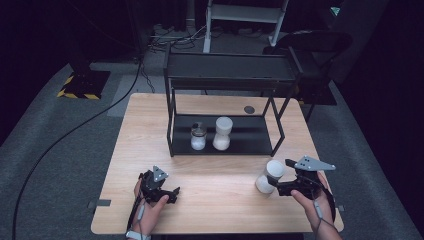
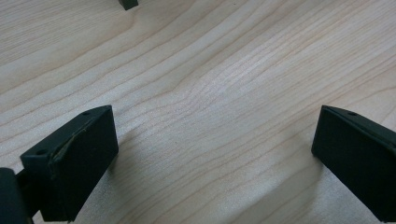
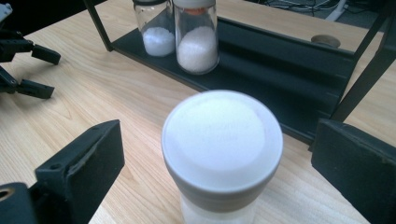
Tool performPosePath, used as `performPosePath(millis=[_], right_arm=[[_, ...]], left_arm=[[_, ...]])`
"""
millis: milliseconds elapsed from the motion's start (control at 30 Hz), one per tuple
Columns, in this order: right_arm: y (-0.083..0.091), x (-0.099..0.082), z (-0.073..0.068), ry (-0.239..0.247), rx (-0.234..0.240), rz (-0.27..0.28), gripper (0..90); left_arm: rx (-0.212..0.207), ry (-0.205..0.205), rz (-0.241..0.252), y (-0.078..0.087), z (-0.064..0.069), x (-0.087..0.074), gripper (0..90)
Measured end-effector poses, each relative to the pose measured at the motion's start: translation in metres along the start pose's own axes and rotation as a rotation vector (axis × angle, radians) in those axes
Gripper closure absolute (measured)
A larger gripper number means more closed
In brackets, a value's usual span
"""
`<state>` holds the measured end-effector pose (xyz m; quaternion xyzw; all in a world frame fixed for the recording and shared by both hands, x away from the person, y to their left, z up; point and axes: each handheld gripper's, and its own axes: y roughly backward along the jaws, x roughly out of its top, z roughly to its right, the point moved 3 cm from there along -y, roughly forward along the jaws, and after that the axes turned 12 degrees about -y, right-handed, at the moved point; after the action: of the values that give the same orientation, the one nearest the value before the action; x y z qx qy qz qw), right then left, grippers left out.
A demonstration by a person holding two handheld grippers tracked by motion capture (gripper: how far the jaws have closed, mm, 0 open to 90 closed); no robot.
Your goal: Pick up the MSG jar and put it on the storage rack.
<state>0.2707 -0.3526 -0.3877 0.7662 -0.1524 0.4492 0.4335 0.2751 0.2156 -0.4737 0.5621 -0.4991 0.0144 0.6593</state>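
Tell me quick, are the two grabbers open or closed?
Left gripper: open, jaws wide over bare wood.
Right gripper: open, jaws either side of the white-lidded clear jar, not touching it.

The jar (image 3: 222, 154) near the right gripper is cut off at the bottom edge; its base is unseen. Both jars on the shelf (image 3: 280, 51) lose their tops at the upper edge. Labels cannot be read.
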Motion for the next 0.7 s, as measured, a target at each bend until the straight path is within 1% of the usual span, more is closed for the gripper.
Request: performPosePath(millis=[67,300,700], right_arm=[[-0.002,-0.003,0.001,-0.009,0.001,-0.006,2.1],[-0.009,-0.011,0.004,-0.003,0.0,-0.02,2.1],[-0.02,-0.017,0.007,-0.002,-0.014,-0.036,3.0]], left_arm=[[0.0,0.0,0.0,0.0,0.0,0.0,0.3],[0.001,0.002,0.0,0.0,0.0,0.0,0.3],[0.001,0.001,0.0,0.0,0.0,0.0,0.3]])
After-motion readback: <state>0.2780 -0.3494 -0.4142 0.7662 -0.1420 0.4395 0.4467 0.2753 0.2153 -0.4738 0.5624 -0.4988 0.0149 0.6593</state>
